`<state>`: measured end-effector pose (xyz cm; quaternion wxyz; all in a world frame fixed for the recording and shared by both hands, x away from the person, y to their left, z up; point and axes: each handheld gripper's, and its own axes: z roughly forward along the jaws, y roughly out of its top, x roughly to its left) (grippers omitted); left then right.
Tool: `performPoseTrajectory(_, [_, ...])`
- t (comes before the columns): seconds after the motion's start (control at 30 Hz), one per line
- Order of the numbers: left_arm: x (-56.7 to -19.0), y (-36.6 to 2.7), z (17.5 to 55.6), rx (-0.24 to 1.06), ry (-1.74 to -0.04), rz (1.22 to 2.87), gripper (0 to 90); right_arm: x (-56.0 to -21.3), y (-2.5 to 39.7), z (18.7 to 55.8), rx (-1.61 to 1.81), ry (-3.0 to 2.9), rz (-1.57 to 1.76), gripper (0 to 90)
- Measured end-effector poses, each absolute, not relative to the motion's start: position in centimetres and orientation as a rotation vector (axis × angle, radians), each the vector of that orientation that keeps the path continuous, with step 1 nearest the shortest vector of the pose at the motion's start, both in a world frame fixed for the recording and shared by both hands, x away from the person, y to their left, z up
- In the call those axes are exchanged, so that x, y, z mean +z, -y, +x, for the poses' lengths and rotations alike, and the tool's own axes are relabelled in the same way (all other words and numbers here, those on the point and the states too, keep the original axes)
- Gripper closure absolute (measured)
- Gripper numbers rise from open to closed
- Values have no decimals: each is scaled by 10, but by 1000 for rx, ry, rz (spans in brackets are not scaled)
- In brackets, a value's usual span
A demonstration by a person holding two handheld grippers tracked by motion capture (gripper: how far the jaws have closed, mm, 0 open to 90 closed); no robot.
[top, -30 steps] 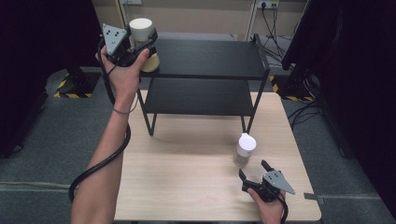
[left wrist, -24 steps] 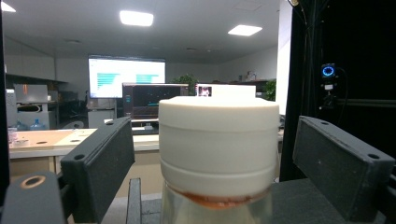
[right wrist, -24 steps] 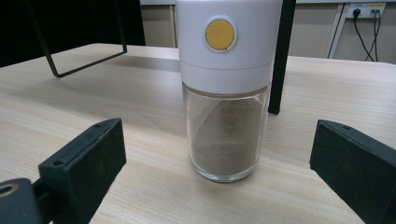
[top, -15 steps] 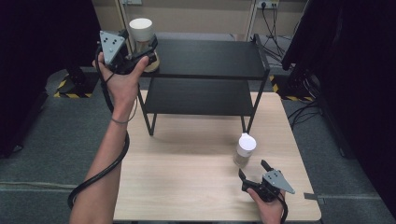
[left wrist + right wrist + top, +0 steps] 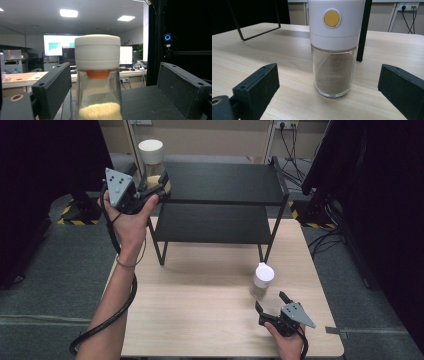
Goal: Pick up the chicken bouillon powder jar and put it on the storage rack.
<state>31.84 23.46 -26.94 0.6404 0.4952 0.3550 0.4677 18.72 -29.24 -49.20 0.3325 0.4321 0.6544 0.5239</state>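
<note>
A glass jar with a white lid (image 5: pixel 151 149) and pale yellow grains stands at the left end of the black shelf's top board (image 5: pixel 225 180). My left gripper (image 5: pixel 152 186) is raised to it, open. In the left gripper view the jar (image 5: pixel 97 57) sits between the two fingers (image 5: pixel 53 87) with a gap on each side. A second jar (image 5: pixel 262 279), white-capped with brown powder, stands on the wooden table (image 5: pixel 200 320). My right gripper (image 5: pixel 270 301) lies open just in front of it. In the right gripper view that jar (image 5: pixel 334 50) stands upright, beyond the tips.
The two-level black shelf stands at the table's far half on thin legs (image 5: pixel 266 242); one leg rises just behind the brown jar (image 5: pixel 362 37). The lower board (image 5: pixel 210 222) is bare. Dark curtains flank both sides, and cables lie on the floor at the back right (image 5: pixel 295 140).
The left hand and its gripper have sunk a little and drawn back toward the person; the yellow-grain jar stays where it was. The right gripper and the brown jar have not moved.
</note>
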Motion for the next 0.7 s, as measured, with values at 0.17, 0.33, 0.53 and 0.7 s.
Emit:
performPoseTrajectory(0.17, [-277,-235,311,1061,-793,1127,113,-492,292,187,1367,-1710,1130,37])
performPoseTrajectory(0.33, [-285,-237,304,1059,-775,1136,112,-492,292,187,1365,-1711,1130,37])
performPoseTrajectory(0.53, [-299,-239,298,1030,-768,1137,111,-492,292,187,1366,-1709,1130,37])
performPoseTrajectory(0.7, [-311,-239,292,1027,-769,1151,110,-492,292,187,1364,-1710,1131,37])
